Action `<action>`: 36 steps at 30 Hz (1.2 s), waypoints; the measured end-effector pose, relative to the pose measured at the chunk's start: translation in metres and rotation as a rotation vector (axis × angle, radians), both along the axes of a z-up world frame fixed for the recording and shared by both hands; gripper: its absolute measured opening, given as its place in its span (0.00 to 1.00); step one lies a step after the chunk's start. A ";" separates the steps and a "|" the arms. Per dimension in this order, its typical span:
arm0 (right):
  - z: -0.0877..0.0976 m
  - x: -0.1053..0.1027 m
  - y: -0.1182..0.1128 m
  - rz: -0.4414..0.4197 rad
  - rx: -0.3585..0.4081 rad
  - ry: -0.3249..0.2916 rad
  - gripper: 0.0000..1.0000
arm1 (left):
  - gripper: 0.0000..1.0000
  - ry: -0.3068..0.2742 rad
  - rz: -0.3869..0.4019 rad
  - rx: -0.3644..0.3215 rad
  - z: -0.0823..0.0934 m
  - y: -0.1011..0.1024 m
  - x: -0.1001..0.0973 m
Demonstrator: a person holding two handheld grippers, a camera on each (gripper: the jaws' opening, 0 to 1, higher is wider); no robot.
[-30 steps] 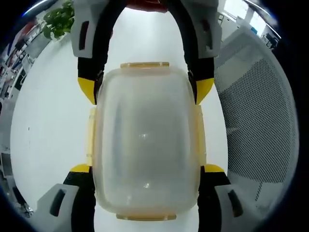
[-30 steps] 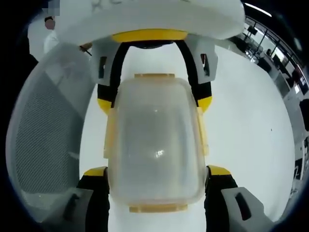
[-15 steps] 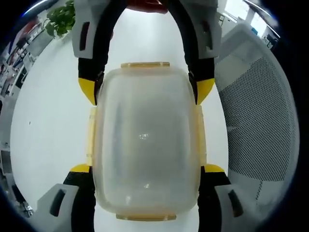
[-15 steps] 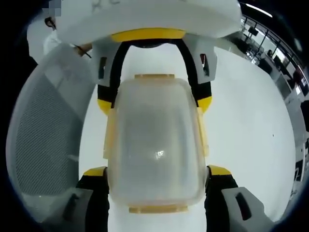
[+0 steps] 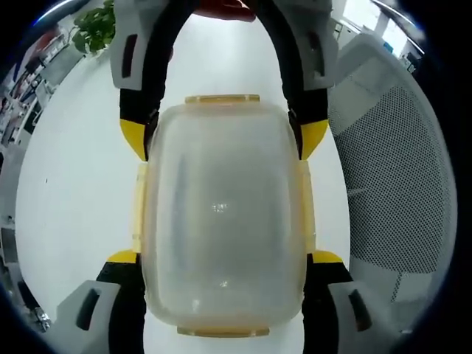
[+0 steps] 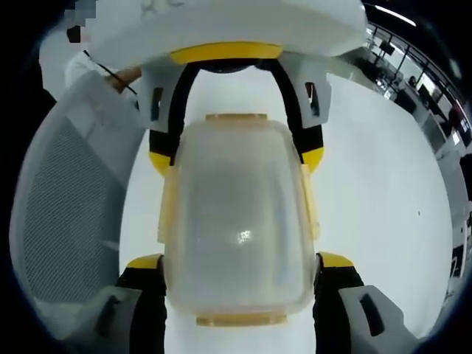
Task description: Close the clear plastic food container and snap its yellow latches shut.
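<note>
squarely between both sets of jaws: clear lidded food container (image 5: pixel 221 214) (image 6: pixel 236 228) on white table (image 5: pixel 74 184). left gripper (image 5: pixel 221 258) and right gripper (image 6: pixel 236 262) spread wide, flanking its sides; grip unclear. yellow latches (image 5: pixel 221 99) folded against rim.

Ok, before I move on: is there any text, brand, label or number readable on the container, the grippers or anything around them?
No readable text anywhere.
Clear container: lid and yellow latches carry no visible print.
Dark marks on the white part above the left gripper in the right gripper view: cut off and blurred, unreadable.
Background shelves by the plant: too small to read.
</note>
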State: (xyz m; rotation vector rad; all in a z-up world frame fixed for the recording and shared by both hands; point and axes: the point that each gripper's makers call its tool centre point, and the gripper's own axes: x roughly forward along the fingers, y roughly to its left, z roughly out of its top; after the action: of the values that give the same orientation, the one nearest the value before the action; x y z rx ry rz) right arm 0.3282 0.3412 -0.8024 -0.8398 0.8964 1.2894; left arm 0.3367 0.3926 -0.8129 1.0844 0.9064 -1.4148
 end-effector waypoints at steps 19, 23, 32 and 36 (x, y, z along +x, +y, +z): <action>0.000 0.001 0.005 0.005 -0.020 0.002 0.83 | 0.89 -0.002 0.005 -0.002 0.000 0.004 0.001; -0.001 0.001 0.005 0.003 -0.035 -0.001 0.83 | 0.89 0.000 0.008 0.001 0.000 0.005 0.001; -0.001 0.000 0.004 0.003 -0.029 0.000 0.83 | 0.90 0.002 0.012 0.005 -0.001 0.005 0.000; -0.001 0.000 0.004 0.001 -0.028 0.001 0.83 | 0.90 0.001 0.012 0.006 -0.001 0.004 0.000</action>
State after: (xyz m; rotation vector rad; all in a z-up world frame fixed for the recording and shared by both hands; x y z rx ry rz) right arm 0.3284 0.3453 -0.8030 -0.8617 0.9162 1.2809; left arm 0.3370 0.3968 -0.8135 1.0809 0.9171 -1.4037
